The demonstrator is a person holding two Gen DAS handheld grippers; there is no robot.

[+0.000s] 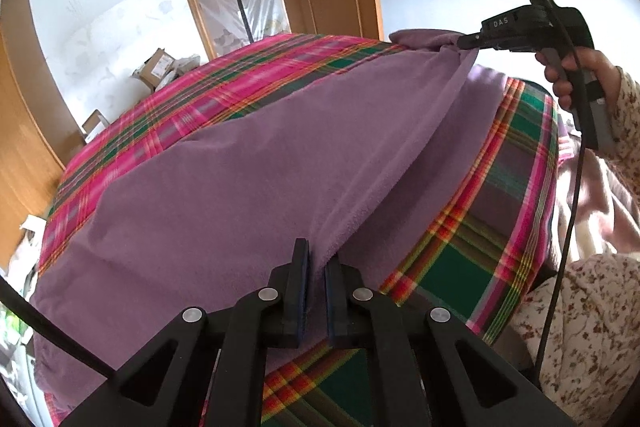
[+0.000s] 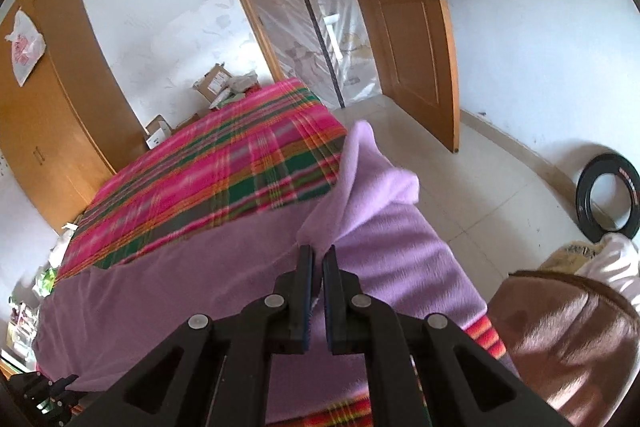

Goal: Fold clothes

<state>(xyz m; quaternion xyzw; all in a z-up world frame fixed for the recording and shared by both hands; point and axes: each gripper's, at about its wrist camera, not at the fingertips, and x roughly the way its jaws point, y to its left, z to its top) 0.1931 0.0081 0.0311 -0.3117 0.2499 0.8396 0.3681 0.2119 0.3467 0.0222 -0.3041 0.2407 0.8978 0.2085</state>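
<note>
A purple fleece garment lies spread on a bed with a pink and green plaid cover. My left gripper is shut on the garment's near edge, and a raised fold runs from it up to the right gripper, which is shut on the far corner and lifts it. In the right wrist view my right gripper pinches the purple garment, whose corner stands up above the fingers. The left gripper shows at the bottom left.
The plaid bed cover reaches back to cardboard boxes by the wall. A wooden wardrobe stands left, an open wooden door behind. A black tyre leans on the wall right, by a brown seat.
</note>
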